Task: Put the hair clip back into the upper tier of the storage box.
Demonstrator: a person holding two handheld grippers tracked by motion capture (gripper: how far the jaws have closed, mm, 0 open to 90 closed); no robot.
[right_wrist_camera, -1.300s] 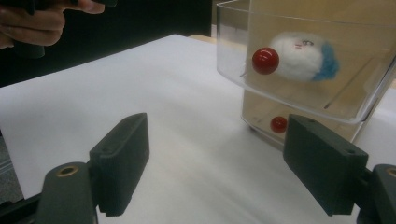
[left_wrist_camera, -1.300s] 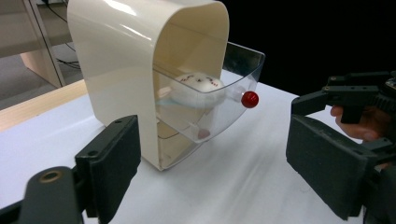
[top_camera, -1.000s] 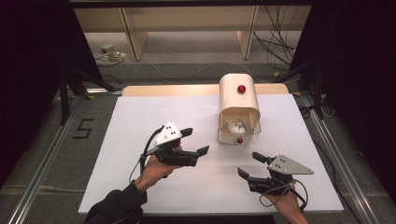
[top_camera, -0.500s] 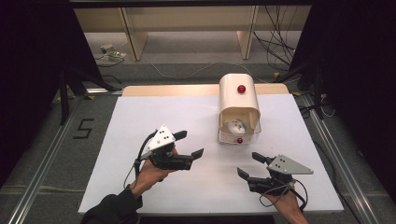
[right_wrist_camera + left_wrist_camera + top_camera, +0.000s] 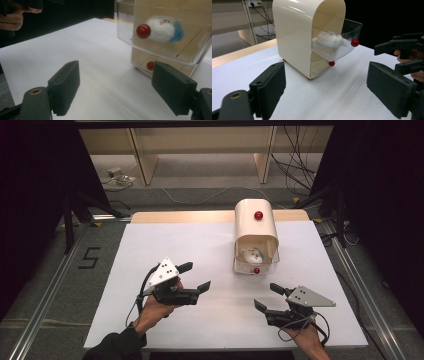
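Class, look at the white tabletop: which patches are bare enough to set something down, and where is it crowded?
Bare: the broad left part of the white tabletop, bordered by its left edge and the cream drawer cabinet; also the strip between the left gripper and the right gripper. Crowded: just in front of the cabinet, where its clear drawer with a plush toy juts out.

open jaws, plush toy (image 5: 163, 28) in clear drawer (image 5: 175, 50)

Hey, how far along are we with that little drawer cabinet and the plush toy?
Done: the upper clear drawer of the cream cabinet is pulled out, with the white plush toy lying inside. In hand: nothing; the left gripper and right gripper are both open above the table. Left: probably reaching for the toy or drawer.
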